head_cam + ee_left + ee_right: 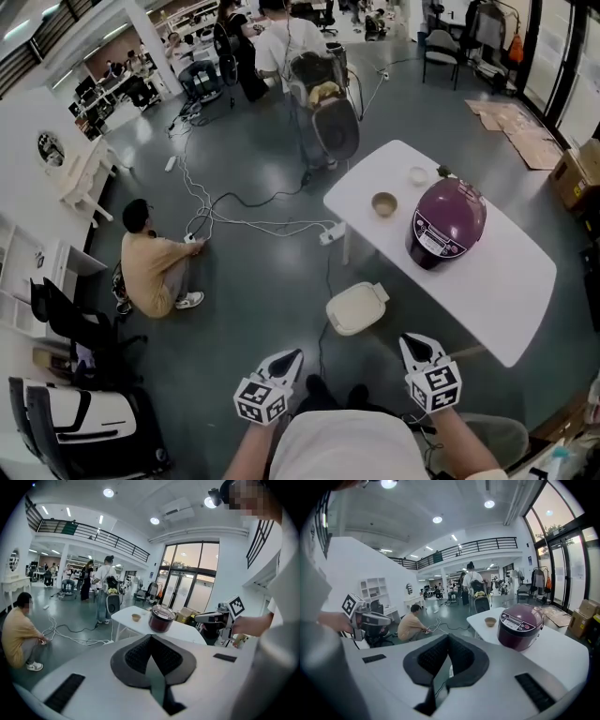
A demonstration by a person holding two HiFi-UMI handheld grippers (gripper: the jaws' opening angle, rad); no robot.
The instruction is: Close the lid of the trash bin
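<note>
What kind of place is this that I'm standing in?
Probably a large open-plan office or lab: a railed mezzanine, rows of desks, and power cables trailing across the grey floor.

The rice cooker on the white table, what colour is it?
The rice cooker is dark purple; the right gripper view shows it best.

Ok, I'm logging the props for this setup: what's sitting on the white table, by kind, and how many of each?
Purple rice cooker: 1
Tan bowl: 1
Small white dish: 1
Total: 3 on the white table
A small dark thing by the dish is too small to identify, so it is not counted.
</note>
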